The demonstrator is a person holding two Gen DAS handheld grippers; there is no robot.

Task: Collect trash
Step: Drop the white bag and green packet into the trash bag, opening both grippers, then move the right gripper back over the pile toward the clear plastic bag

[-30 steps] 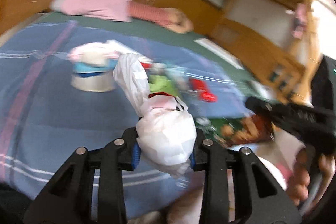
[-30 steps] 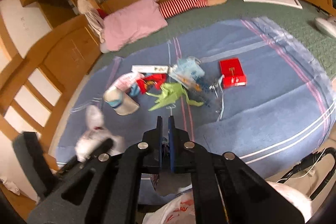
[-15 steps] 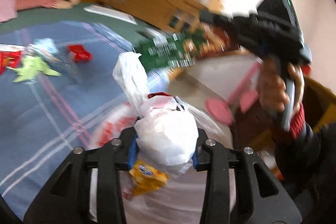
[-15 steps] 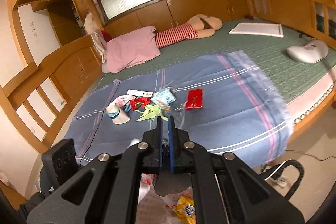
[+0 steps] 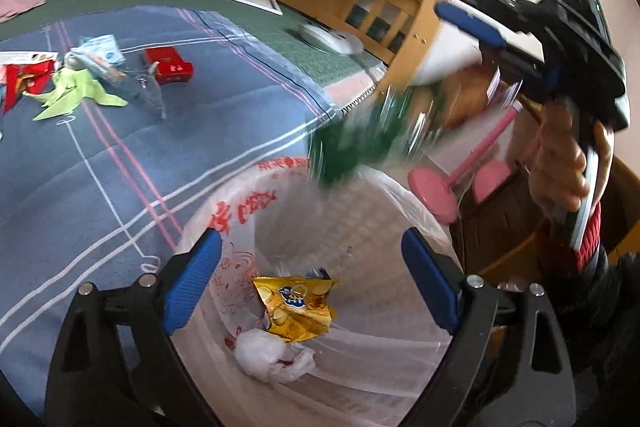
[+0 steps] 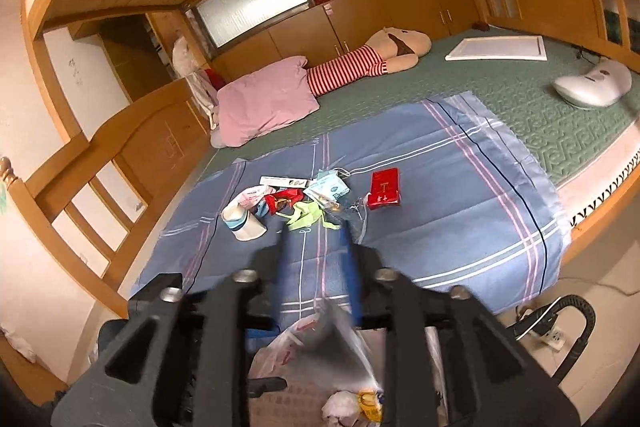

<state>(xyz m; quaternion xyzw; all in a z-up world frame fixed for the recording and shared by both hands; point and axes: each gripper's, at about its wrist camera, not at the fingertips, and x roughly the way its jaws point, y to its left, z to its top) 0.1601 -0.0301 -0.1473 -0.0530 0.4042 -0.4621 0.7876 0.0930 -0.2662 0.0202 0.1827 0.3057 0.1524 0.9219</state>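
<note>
Bin bag (image 5: 384, 211) sits lower centre, white wad (image 5: 262, 349) inside; left gripper (image 5: 312, 283) gapes wide, empty, right gripper (image 6: 316, 247) parted too, green wrapper (image 5: 356, 143) mid-air.

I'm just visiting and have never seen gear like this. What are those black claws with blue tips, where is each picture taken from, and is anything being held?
There is no robot here. A person holds a hand-operated claw in each hand, with a wide-angle camera on each looking along its two fingers.

The left claw's picture shows the left gripper open and empty above a bin lined with a white plastic bag. Inside lie a knotted white bag and a yellow snack wrapper. The right gripper, held in the person's hand, is letting a green packet fall; it is blurred.

The right claw's picture looks across a bed with a blue blanket. Still lying there: a red box, green paper, a cup and other litter.
</note>
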